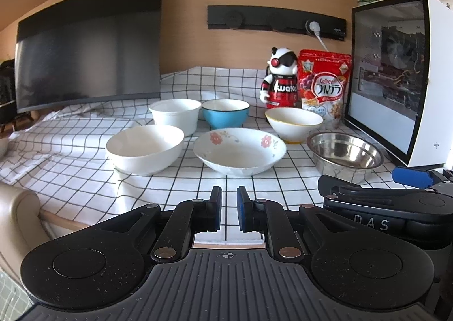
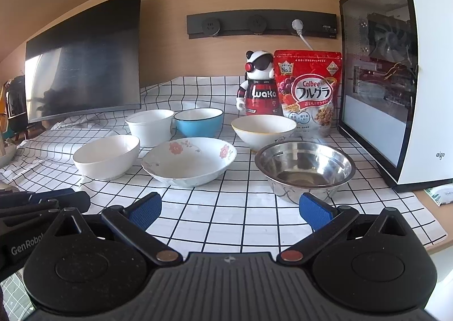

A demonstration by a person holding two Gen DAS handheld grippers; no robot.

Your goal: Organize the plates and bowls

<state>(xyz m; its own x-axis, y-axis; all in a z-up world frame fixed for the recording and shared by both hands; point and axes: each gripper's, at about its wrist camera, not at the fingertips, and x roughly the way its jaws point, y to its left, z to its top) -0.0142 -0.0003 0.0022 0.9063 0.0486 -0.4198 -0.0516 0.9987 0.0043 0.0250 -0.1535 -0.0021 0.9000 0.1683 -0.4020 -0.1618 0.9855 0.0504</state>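
Several bowls stand on the checked cloth. The front row holds a plain white bowl point(image 1: 145, 149) point(image 2: 107, 156), a flowered dish point(image 1: 239, 150) point(image 2: 189, 160) and a steel bowl point(image 1: 344, 155) point(image 2: 305, 166). Behind them are a tall white bowl point(image 1: 175, 115) point(image 2: 150, 126), a blue bowl point(image 1: 225, 116) point(image 2: 198, 121) and a yellow-rimmed white bowl point(image 1: 294, 123) point(image 2: 264, 130). My left gripper point(image 1: 229, 207) is shut with nothing in it, low over the cloth just short of the flowered dish. My right gripper point(image 2: 230, 209) stands open and empty, in front of the steel bowl and the flowered dish.
A dark monitor point(image 1: 90, 43) stands at the back left, a white glass-sided computer case point(image 1: 402, 77) at the right. A panda-robot figure point(image 1: 280, 79) and a red cereal bag point(image 1: 325, 86) sit behind the bowls. The table's front edge point(image 2: 436, 244) is near.
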